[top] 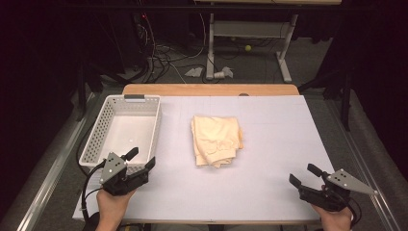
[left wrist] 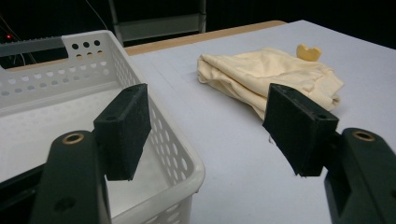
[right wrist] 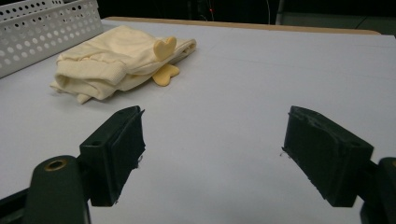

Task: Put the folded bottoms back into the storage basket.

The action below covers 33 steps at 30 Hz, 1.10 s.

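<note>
Basket: white, perforated walls, at the table's left side; long axis runs away from the person. Inside looks bare. Near rim sits just beyond the left gripper.
Left gripper: held in the person's left hand at the near left corner of the table. Jaws stand wide apart, nothing between the pads. In the left gripper view one pad hangs over the basket's near corner, the other over bare table.
Table: pale, flat sheet covers it; a wooden edge shows along the far side.
Folded cloth: cream-yellow, bundled in loose folds, lying flat near the table's middle, right of the basket and apart from it. Well clear of both grippers; neither touches it. In the right gripper view two small yellow heart-like flaps stick out at its edge, one upright, one flat on the table.
Right gripper: held in the person's right hand at the near right corner. Jaws spread wide, empty, aimed across the table toward the cloth, bare surface beneath them.
Floor beyond the table: dark, with cables and a white desk frame.
</note>
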Each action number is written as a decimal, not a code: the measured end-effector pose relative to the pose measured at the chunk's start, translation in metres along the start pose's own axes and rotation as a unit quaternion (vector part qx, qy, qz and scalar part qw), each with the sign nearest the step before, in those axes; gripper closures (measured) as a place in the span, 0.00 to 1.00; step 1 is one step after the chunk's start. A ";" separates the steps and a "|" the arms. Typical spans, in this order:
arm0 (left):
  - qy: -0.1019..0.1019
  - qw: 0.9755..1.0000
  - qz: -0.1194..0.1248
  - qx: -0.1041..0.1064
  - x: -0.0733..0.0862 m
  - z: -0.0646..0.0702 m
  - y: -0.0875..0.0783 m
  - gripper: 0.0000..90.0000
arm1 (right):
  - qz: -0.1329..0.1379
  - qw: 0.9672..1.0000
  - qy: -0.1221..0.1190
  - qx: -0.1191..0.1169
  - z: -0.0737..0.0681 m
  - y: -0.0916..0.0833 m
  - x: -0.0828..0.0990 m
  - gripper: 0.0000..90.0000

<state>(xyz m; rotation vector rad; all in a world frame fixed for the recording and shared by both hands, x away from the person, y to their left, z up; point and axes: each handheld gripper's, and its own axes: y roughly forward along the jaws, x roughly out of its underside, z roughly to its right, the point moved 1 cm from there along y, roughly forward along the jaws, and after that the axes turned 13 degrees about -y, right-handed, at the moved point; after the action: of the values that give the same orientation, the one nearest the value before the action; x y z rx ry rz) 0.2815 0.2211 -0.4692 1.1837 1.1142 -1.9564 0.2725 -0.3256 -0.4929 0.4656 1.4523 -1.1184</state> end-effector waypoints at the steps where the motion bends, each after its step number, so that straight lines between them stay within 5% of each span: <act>1: -0.001 1.000 0.000 0.000 0.000 0.000 0.001 0.34 | 0.000 1.000 0.000 0.000 0.000 0.000 0.000 0.23; 33: 0.010 0.999 -0.009 0.036 -0.006 0.018 0.022 0.34 | 0.004 1.000 0.001 -0.001 0.000 0.000 -0.001 0.23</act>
<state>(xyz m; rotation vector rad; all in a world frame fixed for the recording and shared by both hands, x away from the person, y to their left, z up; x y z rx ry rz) 0.2946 0.1952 -0.4673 1.2365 1.0769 -2.0178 0.2723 -0.3257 -0.4922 0.4709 1.4525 -1.1091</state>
